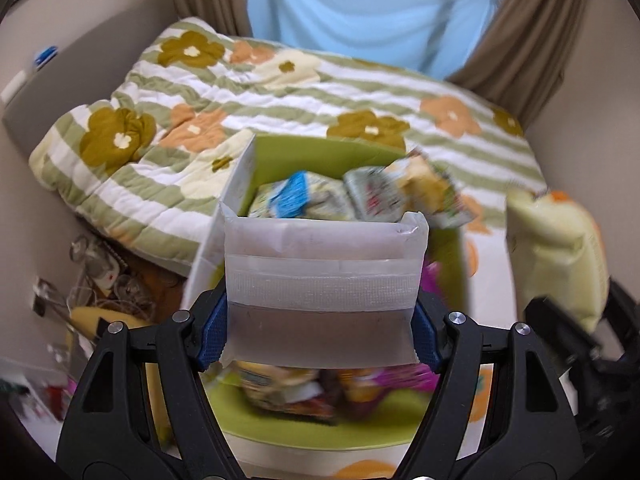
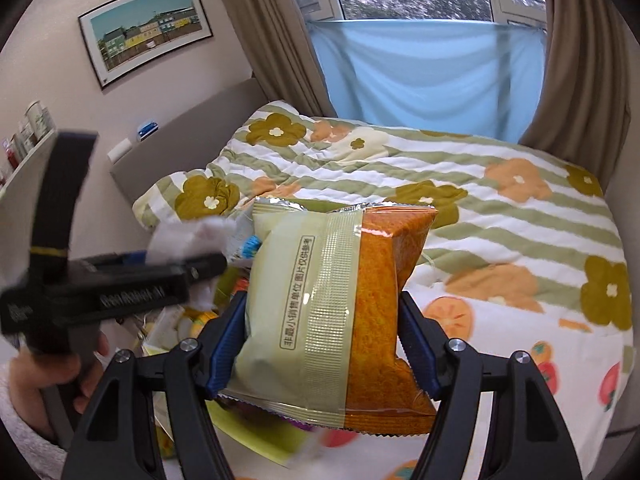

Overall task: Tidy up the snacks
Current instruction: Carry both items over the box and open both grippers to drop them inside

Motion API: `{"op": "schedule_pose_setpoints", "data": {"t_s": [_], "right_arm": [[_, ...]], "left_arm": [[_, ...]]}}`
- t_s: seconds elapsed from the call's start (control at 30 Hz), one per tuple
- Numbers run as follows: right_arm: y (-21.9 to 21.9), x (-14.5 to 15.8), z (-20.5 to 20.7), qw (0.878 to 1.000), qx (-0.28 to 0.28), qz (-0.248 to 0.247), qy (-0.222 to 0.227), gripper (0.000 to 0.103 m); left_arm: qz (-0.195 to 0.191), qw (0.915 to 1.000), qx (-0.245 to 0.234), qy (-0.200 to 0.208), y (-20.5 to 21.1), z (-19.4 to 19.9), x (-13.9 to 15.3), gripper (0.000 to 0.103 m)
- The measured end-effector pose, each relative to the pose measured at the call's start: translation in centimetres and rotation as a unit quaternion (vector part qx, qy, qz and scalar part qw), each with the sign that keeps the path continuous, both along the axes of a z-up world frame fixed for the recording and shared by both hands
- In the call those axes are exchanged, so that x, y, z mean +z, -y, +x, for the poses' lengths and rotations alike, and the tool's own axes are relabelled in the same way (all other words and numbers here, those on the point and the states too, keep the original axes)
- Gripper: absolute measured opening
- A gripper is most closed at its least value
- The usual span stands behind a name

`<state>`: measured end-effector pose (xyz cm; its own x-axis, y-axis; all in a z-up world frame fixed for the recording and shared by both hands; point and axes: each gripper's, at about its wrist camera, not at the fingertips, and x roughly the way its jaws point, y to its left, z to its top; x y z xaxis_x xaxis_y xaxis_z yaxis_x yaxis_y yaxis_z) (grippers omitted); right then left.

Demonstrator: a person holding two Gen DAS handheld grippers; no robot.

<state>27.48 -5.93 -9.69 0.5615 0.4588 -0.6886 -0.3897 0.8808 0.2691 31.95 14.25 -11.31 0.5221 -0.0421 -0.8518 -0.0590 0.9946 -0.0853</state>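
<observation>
Left gripper (image 1: 320, 332) clamped frosted white snack packet (image 1: 322, 276), held above green snack box (image 1: 320, 152) on bed. Right gripper (image 2: 320, 344) clamped cake packet (image 2: 332, 312), pale green wrapper, orange cake visible. Box just ahead of left gripper, packets inside. Floral quilt (image 2: 460, 208) beyond both.

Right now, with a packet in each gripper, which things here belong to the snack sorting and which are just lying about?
Part of the job:
- frosted white packet in the left gripper
- orange cake packet in the right gripper
- green box with snack packets inside

Just lying about:
- floral quilt
- framed picture
- blue cloth over the window
- cables on the floor
</observation>
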Motion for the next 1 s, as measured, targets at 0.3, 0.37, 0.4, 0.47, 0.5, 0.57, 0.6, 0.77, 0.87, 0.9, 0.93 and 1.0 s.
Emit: {"op": "schedule_pose_setpoints", "data": {"t_s": [0.3, 0.37, 0.4, 0.47, 0.5, 0.57, 0.6, 0.77, 0.87, 0.9, 0.93, 1.0], "right_arm": [[-4.8, -0.7, 0.2, 0.997, -0.071, -0.008, -0.016, 0.067], [-5.2, -0.8, 0.2, 0.996, -0.082, -0.012, -0.02, 0.067], [-5.4, -0.8, 0.2, 0.996, -0.088, -0.015, -0.022, 0.067], [-5.7, -0.9, 0.4, 0.995, -0.096, -0.02, -0.025, 0.067], [-5.7, -1.0, 0.6, 0.994, -0.101, -0.021, -0.028, 0.067], [-5.9, -1.1, 0.9, 0.994, -0.106, -0.021, -0.031, 0.067], [-6.0, -1.2, 1.1, 0.994, -0.106, -0.021, -0.033, 0.067], [-6.8, -1.5, 1.9, 0.994, -0.098, -0.018, -0.038, 0.067], [-7.8, -1.5, 2.3, 0.995, -0.088, -0.022, -0.04, 0.067], [-8.2, -1.5, 2.5, 0.995, -0.083, -0.023, -0.04, 0.067], [-8.5, -1.5, 2.6, 0.996, -0.079, -0.023, -0.04, 0.067], [-9.4, -1.5, 3.3, 0.997, -0.066, -0.026, -0.043, 0.067]], "left_arm": [[-0.004, 0.9946, -0.1, -0.028, -2.8, 1.1, -3.7, 0.072], [0.005, 0.9932, -0.112, -0.032, -2.9, 1.0, -4.3, 0.079], [0.011, 0.9927, -0.115, -0.033, -2.8, 1.2, -4.4, 0.083], [0.034, 0.9919, -0.12, -0.026, -2.8, 0.9, -4.7, 0.102], [0.036, 0.9915, -0.124, -0.015, -3.0, 0.5, -4.7, 0.102], [0.029, 0.991, -0.13, -0.007, -3.4, 0.1, -4.6, 0.102], [0.027, 0.9907, -0.133, -0.004, -3.6, -0.2, -4.4, 0.102], [0.022, 0.9917, -0.126, -0.004, -4.7, -1.7, -4.2, 0.102], [0.016, 0.993, -0.116, -0.009, -5.3, -2.0, -4.4, 0.102], [0.02, 0.9934, -0.112, -0.01, -5.6, -2.1, -4.4, 0.102], [0.024, 0.9938, -0.108, -0.009, -5.7, -2.1, -4.4, 0.102], [0.03, 0.9947, -0.098, -0.011, -6.2, -1.8, -4.4, 0.102]]}}
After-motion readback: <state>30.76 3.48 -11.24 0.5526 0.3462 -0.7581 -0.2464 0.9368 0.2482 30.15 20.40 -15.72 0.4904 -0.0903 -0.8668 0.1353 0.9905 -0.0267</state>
